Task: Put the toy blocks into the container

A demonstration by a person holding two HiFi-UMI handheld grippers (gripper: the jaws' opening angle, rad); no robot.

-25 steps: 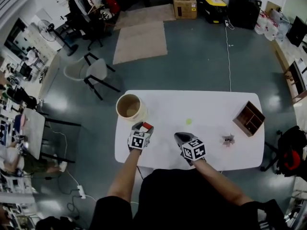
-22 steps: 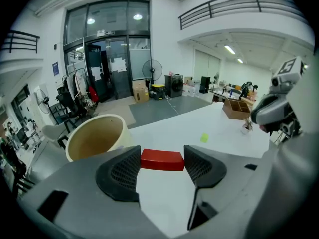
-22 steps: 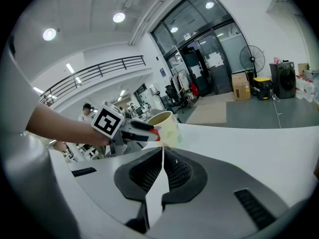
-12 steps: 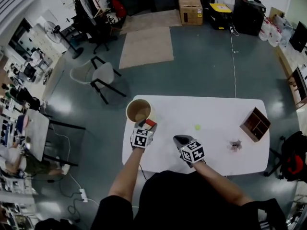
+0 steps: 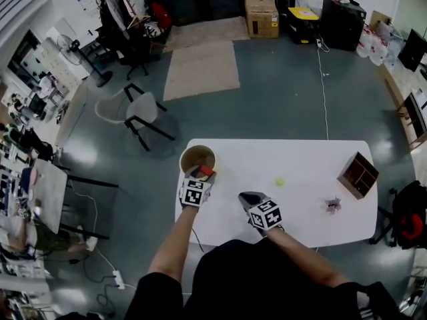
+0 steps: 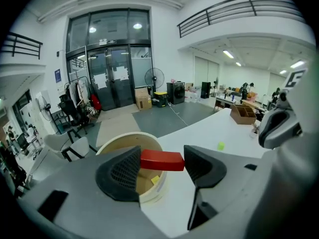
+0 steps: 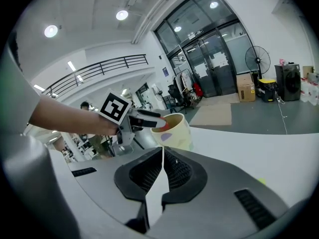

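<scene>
Starting with the white table (image 5: 307,159), which keeps everything within our reach, we find the round cream container (image 5: 198,147) standing at its far left corner, mouth up so blocks can simply be dropped in. A wooden compartment box (image 5: 358,175) sits well apart near the right edge and seems to play no part. Our left gripper (image 5: 199,175) is clamped on a red block (image 6: 162,161), pads on its two ends, holding it level just above the container's near rim. We judge this the carrying-in step, with release due once the block is fully over the opening. Our right gripper (image 7: 163,156) hovers pinched together with nothing in it over the table's near side, out of the way. One small green block (image 5: 279,181) lies loose mid-table, likely next, and a yellow piece (image 6: 155,180) already lies inside the container.
</scene>
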